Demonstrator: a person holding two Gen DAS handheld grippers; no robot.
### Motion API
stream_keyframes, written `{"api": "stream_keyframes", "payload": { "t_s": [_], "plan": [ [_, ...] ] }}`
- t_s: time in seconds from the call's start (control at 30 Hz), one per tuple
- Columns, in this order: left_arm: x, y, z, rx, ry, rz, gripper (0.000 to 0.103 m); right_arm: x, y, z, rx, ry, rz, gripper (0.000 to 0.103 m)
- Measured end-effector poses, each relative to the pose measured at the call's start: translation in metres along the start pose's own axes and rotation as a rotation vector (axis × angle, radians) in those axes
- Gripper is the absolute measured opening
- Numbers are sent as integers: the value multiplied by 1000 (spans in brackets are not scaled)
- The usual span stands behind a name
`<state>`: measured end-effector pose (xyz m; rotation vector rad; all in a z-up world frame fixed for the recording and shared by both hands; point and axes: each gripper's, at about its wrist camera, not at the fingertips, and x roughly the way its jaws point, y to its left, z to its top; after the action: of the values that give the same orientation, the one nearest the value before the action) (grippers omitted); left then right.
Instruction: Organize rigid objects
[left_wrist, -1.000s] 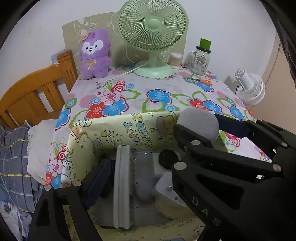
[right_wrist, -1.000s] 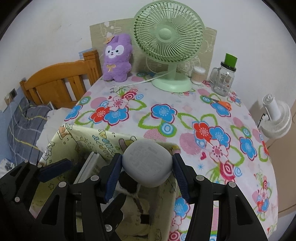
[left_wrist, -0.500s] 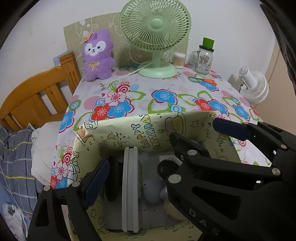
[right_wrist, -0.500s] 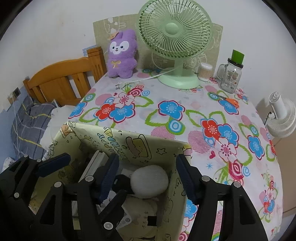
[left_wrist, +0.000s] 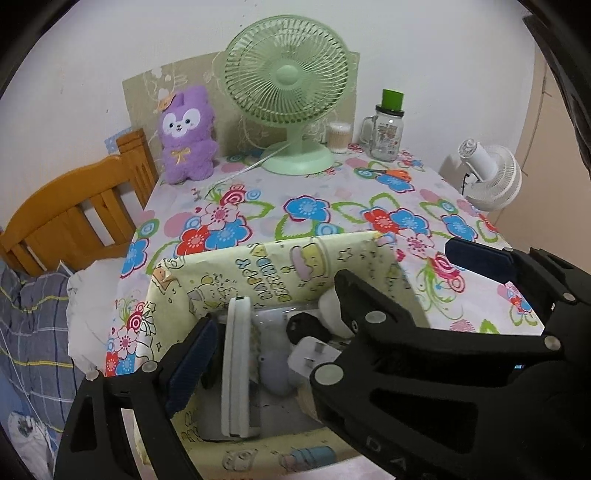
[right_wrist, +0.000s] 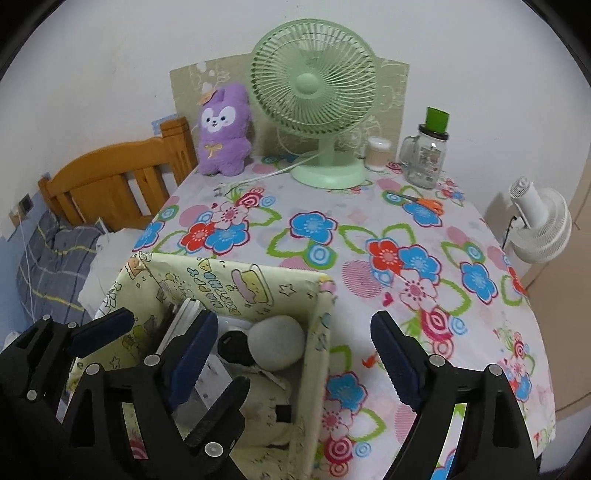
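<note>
A yellow cartoon-print box (right_wrist: 284, 282) (left_wrist: 266, 266) stands at the table's near left. Inside lie a grey rounded object (right_wrist: 277, 343), a black round item (right_wrist: 234, 345), a white flat case on edge (left_wrist: 236, 369) and a white plug adapter (left_wrist: 314, 356). My right gripper (right_wrist: 295, 362) is open and empty above the box's right wall. My left gripper (left_wrist: 328, 302) is open and empty over the box; it also shows in the right wrist view (right_wrist: 99, 328). The right gripper's arm crosses the left wrist view and hides part of the box.
At the back of the floral-cloth table (right_wrist: 369, 229) stand a green fan (right_wrist: 314, 96), a purple plush (right_wrist: 221, 129), a cotton-swab jar (right_wrist: 376, 153) and a glass mug jar (right_wrist: 426, 155). Orange scissors (right_wrist: 424, 203) lie near them. A white fan (right_wrist: 539, 225) is right; a wooden bed (right_wrist: 110, 177) is left.
My right gripper opened and dropped the grey rounded object into the box, then drew back to the right. The left gripper stayed open over the box.
</note>
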<state>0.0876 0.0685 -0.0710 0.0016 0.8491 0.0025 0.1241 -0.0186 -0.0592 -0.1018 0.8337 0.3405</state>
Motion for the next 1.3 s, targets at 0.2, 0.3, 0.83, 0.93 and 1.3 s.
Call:
{"api": "stream_keyframes", "payload": {
  "t_s": [0.2,0.3,0.83,0.93,1.3],
  "plan": [
    [-12,-15,-1,11,-23,2,96,-18,-13,-6,17,-23,-17,87],
    [-18,-22,-1,15,-35,-3,97,-28,-20,-9,25,-40,-24,88],
    [-43,-64,1,25,-94,-4,103,-75,-74,-27,110,-116,-82,94],
    [-47,-70,1,19,-98,-9,103,-84,-85,-30,120,-131,-97,94],
    [-67,-83,3,19,-135,22,103,-114,-118,-41,172,-192,-117,95]
  ]
}}
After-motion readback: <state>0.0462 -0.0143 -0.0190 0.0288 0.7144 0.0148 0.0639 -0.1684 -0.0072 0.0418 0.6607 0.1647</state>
